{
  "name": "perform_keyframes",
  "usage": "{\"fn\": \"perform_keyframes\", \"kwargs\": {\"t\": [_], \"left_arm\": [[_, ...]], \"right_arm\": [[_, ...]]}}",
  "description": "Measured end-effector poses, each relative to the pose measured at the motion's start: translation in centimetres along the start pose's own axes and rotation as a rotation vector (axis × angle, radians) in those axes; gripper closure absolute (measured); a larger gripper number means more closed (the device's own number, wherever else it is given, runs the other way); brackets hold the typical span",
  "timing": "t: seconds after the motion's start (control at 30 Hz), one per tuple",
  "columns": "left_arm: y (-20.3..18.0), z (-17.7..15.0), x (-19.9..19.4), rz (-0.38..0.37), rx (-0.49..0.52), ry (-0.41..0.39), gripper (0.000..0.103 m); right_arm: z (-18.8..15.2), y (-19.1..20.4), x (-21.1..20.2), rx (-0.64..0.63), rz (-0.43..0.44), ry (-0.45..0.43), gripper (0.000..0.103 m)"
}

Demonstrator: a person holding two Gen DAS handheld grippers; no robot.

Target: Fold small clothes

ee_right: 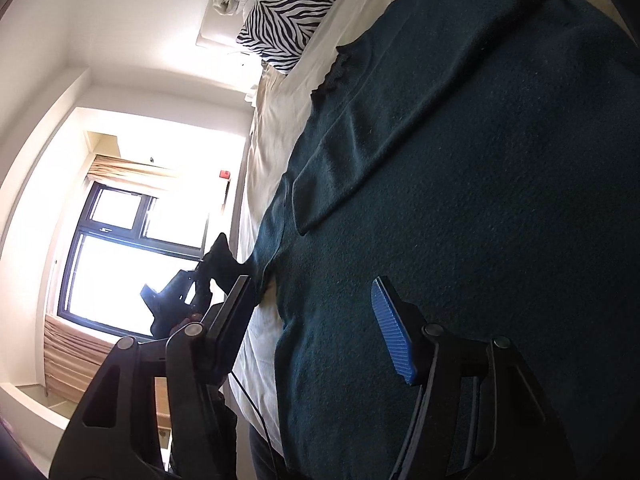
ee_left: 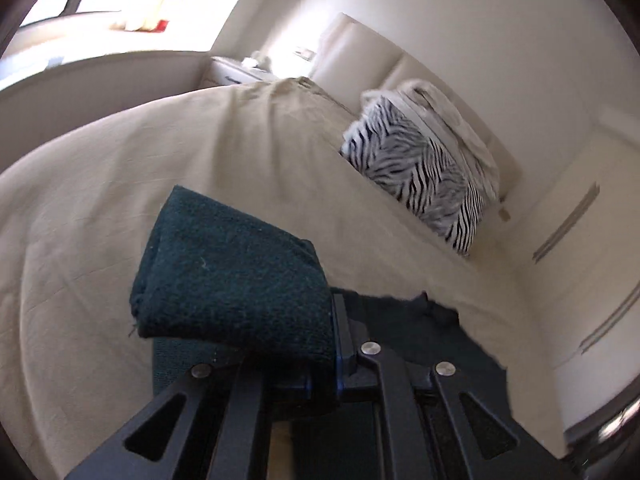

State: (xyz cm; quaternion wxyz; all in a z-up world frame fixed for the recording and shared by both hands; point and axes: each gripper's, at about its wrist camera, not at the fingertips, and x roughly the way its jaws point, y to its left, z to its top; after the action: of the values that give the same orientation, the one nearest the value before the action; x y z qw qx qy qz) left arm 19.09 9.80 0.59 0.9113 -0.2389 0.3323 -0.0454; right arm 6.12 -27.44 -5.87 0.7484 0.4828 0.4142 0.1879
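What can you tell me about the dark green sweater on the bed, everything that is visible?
The sweater is dark teal-green, of a fuzzy knitted fabric. It lies spread over the beige bed sheet, one sleeve folded across its body. The left gripper is shut on a part of it and holds that doubled fold lifted above the sheet. The right gripper is open just over the sweater's edge; whether it touches the fabric cannot be told.
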Motion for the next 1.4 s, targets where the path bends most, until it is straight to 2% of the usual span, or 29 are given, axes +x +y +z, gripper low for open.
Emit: {"fn": "perform_keyframes", "kwargs": {"t": [0.07, 0.1, 0.17, 0.23, 0.3, 0.43, 0.53, 0.7, 0.83, 0.9, 0.93, 1.0, 1.03, 1.1, 1.13, 1.17, 1.2, 1.23, 1.3, 1.4], "left_arm": [[-5.6, -3.0, 2.0, 0.064, 0.252, 0.034, 0.095], [-8.5, -5.4, 3.1, 0.115, 0.410, 0.049, 0.095], [-11.4, -9.7, 4.2, 0.203, 0.667, 0.047, 0.095], [-13.6, -14.3, 5.0, 0.314, 0.947, -0.003, 0.095], [-15.2, -18.8, 5.4, 0.389, 1.232, -0.074, 0.095], [-15.3, -22.4, 6.3, 0.407, 1.441, -0.082, 0.094], [-15.2, -22.7, 6.3, 0.407, 1.477, -0.082, 0.094], [-14.8, -22.0, 6.4, 0.404, 1.448, -0.077, 0.094], [-14.8, -21.4, 6.3, 0.394, 1.418, -0.078, 0.094], [-13.9, -21.7, 4.6, 0.388, 1.399, -0.082, 0.094], [-13.8, -21.4, 4.6, 0.386, 1.391, -0.083, 0.093], [-13.6, -20.9, 4.4, 0.383, 1.377, -0.082, 0.092], [-13.5, -20.6, 4.4, 0.380, 1.367, -0.083, 0.091], [-13.3, -20.1, 4.2, 0.366, 1.352, -0.085, 0.089], [-13.2, -20.0, 4.0, 0.360, 1.347, -0.087, 0.089], [-13.1, -19.9, 3.9, 0.356, 1.342, -0.088, 0.087], [-13.0, -19.6, 3.8, 0.353, 1.336, -0.091, 0.078], [-12.9, -19.3, 3.6, 0.346, 1.326, -0.094, 0.062], [-12.7, -18.5, 2.9, 0.332, 1.298, -0.112, 0.044], [-12.4, -16.9, 1.2, 0.286, 1.217, -0.121, 0.039]], "right_arm": [[1.1, -0.1, -0.2, 0.006, 0.003, -0.002, 0.044], [1.7, 0.0, 0.0, 0.001, 0.002, 0.005, 0.044], [2.8, 0.3, 0.6, -0.006, -0.014, 0.023, 0.044], [3.7, 0.4, 1.1, -0.016, -0.022, 0.035, 0.044], [4.7, 0.4, 1.9, -0.018, -0.037, 0.040, 0.044], [6.3, -0.3, 3.1, 0.003, -0.051, 0.069, 0.044], [6.9, -0.6, 4.5, 0.015, -0.058, 0.115, 0.043], [6.6, -1.5, 7.0, 0.063, -0.053, 0.190, 0.042], [6.2, -0.5, 8.9, 0.062, 0.005, 0.225, 0.042], [6.4, 0.1, 10.9, 0.057, -0.006, 0.260, 0.044], [6.4, 0.3, 11.8, 0.059, -0.015, 0.274, 0.048], [6.4, 0.2, 13.3, 0.056, -0.045, 0.305, 0.073], [6.4, 0.4, 13.7, 0.043, -0.063, 0.309, 0.077], [6.6, 1.2, 14.3, -0.019, -0.110, 0.298, 0.095], [6.7, 1.8, 14.2, -0.059, -0.136, 0.284, 0.095], [6.8, 2.5, 13.9, -0.092, -0.156, 0.268, 0.096], [7.0, 3.2, 13.6, -0.125, -0.174, 0.249, 0.096], [7.3, 3.8, 13.2, -0.147, -0.184, 0.231, 0.096], [8.1, 5.3, 12.1, -0.194, -0.206, 0.185, 0.096], [9.5, 7.2, 10.5, -0.254, -0.227, 0.143, 0.096]]}}
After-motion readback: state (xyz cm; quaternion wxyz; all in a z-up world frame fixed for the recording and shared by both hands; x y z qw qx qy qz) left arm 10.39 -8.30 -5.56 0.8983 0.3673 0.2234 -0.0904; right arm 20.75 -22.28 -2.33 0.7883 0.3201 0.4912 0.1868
